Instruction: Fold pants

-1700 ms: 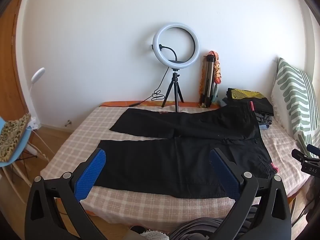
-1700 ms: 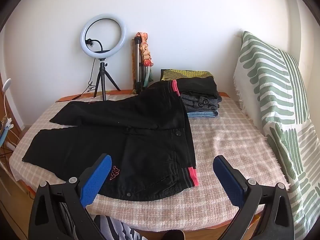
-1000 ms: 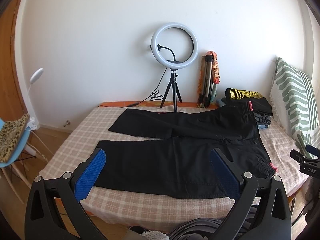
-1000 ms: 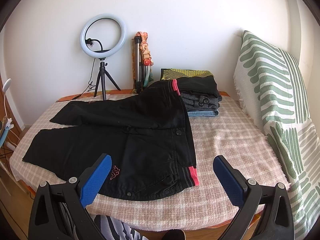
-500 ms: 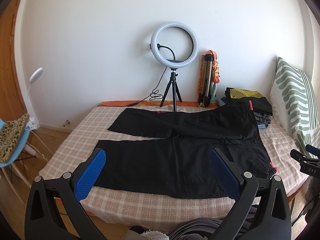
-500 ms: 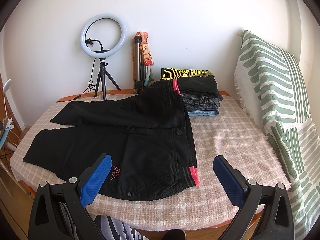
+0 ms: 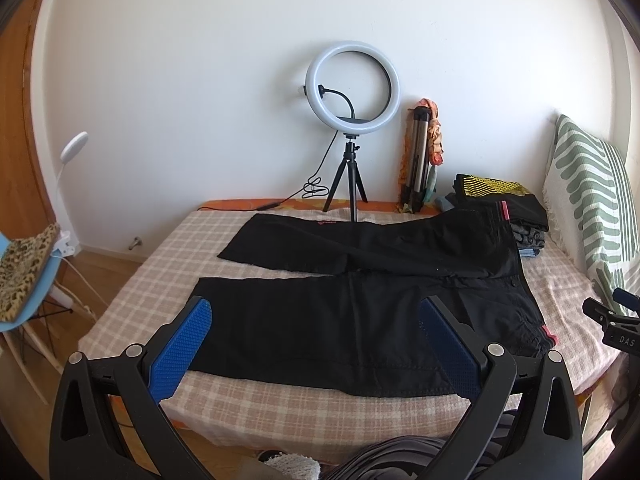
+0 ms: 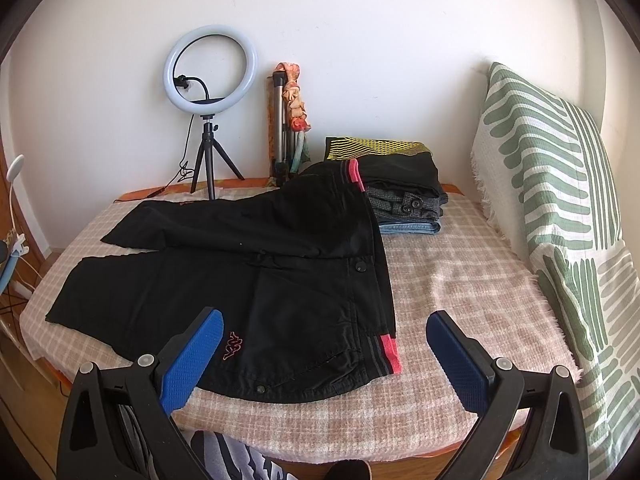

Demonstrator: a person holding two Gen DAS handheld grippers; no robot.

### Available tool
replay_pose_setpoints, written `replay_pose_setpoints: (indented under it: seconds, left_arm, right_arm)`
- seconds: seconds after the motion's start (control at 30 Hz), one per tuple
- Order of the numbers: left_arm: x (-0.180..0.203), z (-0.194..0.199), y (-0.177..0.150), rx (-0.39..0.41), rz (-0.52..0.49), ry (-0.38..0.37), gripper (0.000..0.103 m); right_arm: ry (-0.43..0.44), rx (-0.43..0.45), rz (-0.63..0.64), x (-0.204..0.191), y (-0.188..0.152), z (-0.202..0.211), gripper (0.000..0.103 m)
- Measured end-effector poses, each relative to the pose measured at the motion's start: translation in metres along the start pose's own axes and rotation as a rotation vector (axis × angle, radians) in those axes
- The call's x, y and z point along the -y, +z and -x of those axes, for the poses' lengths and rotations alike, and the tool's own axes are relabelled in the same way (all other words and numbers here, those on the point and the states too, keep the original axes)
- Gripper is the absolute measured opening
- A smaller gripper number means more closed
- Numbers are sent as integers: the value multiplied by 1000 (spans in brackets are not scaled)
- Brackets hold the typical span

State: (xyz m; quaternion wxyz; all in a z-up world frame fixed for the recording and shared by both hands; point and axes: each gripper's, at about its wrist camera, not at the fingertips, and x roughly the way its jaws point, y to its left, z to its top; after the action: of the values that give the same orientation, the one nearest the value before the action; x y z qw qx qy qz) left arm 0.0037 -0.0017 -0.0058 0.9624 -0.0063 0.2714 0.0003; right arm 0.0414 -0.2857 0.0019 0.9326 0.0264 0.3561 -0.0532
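Black pants point(image 7: 360, 304) with a pink-trimmed waistband lie flat and spread on the checked bed point(image 7: 168, 264), legs to the left, waist to the right. They also show in the right wrist view point(image 8: 256, 280), with the waistband near me. My left gripper point(image 7: 316, 344) is open and empty, held back off the bed's front edge, facing the near leg. My right gripper point(image 8: 324, 356) is open and empty, held before the near waistband corner point(image 8: 388, 354). Neither gripper touches the cloth.
A stack of folded clothes point(image 8: 400, 192) sits at the bed's back right, a striped pillow point(image 8: 560, 208) along the right side. A ring light on a tripod point(image 7: 352, 128) and a folded tripod point(image 7: 420, 160) stand at the wall. A blue chair point(image 7: 24, 272) is left.
Both views shift only slightly. The pants lie as before and both grippers stay open.
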Motion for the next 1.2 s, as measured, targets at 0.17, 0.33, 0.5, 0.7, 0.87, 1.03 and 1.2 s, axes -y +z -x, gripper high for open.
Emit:
replay_pose_setpoints:
  seconds: [0.17,0.33,0.5,0.7,0.87,1.03,1.2]
  left_arm:
    - [-9,-11,-3,-29,-3,27,103]
    - [-24,-24,-7,-69,-17,71,103]
    - [-46,-43,-5,-81,-3,61,103]
    - [-77,-75,1,-103,-18,86,90]
    - [-114,-111,11,-152,69,48,82]
    - [-133,-140,26,-193,91,31,72]
    - [-131,-182,44,-233,43,19,72]
  right_arm:
    - [6,-5,14,-1,5,-5,103]
    - [24,8,49,-4,17,-10,103]
    - [69,45,95,-7,40,-19,103]
    - [123,33,231,-23,73,-48,103]
    - [186,23,327,-38,102,-81,103]
    - [226,-12,444,-58,132,-125,101]
    - [278,-79,542,-75,168,-180,96]
